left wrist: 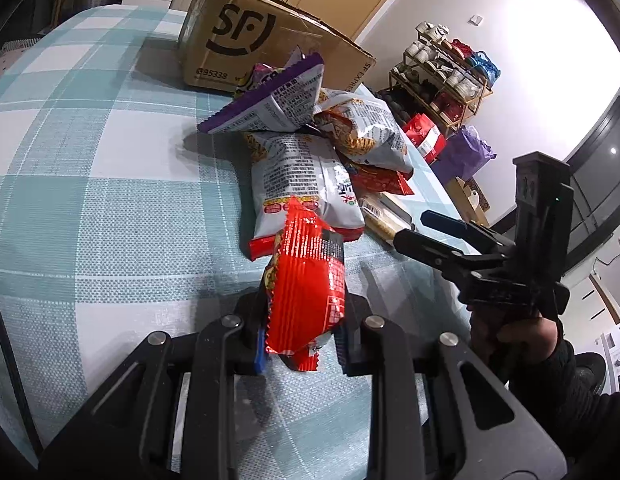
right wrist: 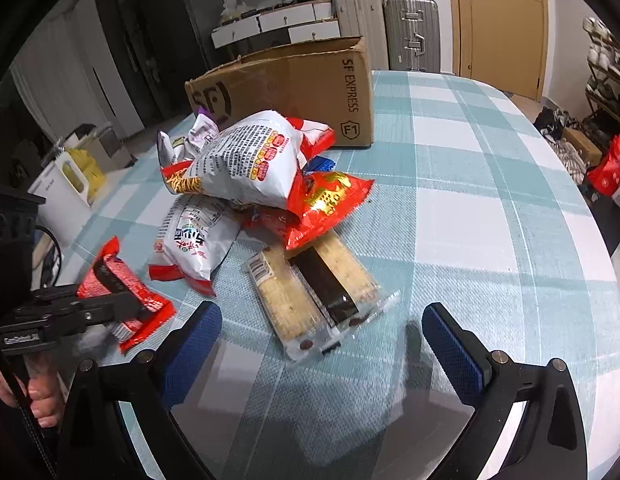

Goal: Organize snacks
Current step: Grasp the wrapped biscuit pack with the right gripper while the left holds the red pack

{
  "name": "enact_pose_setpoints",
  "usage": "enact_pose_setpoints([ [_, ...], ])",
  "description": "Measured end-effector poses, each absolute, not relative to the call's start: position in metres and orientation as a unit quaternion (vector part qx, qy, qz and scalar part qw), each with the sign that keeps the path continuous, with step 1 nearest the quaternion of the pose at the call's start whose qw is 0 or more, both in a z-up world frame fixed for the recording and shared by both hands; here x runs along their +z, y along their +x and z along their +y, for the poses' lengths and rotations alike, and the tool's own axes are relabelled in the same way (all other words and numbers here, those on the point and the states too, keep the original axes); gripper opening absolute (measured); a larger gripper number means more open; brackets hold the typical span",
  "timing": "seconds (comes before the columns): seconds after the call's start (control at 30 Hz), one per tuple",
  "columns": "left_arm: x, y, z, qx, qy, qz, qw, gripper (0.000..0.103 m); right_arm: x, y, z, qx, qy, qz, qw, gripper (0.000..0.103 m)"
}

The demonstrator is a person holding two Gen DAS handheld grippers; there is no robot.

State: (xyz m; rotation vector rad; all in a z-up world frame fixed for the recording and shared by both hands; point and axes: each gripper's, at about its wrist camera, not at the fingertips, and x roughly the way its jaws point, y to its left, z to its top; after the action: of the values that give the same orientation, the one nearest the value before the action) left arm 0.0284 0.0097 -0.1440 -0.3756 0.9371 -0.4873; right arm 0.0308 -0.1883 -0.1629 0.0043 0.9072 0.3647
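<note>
The left gripper is clamping a small glossy red snack packet while the right gripper is hovering, fingers apart, over the clear-wrapped biscuit pack; most crinkly bags are lying heaped near the brown cardboard box, seemingly unsorted.

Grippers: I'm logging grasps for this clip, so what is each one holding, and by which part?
The left gripper pinches the small red snack packet near its lower end. The right gripper is open, holding nothing.
</note>
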Motion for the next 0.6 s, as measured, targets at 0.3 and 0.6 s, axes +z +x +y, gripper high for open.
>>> enact_pose_setpoints([
  [0.3, -0.143, 0.023, 0.025, -0.222, -0.191, 0.44, 0.849, 0.022, -0.166, 0.041, -0.16, 0.168, -0.073, 0.434, 0.882, 0.094],
  [0.6, -0.143, 0.013, 0.034, -0.213, -0.2, 0.436, 0.851, 0.022, -0.168, 0.034, -0.157, 0.166, -0.129, 0.428, 0.879, 0.07],
])
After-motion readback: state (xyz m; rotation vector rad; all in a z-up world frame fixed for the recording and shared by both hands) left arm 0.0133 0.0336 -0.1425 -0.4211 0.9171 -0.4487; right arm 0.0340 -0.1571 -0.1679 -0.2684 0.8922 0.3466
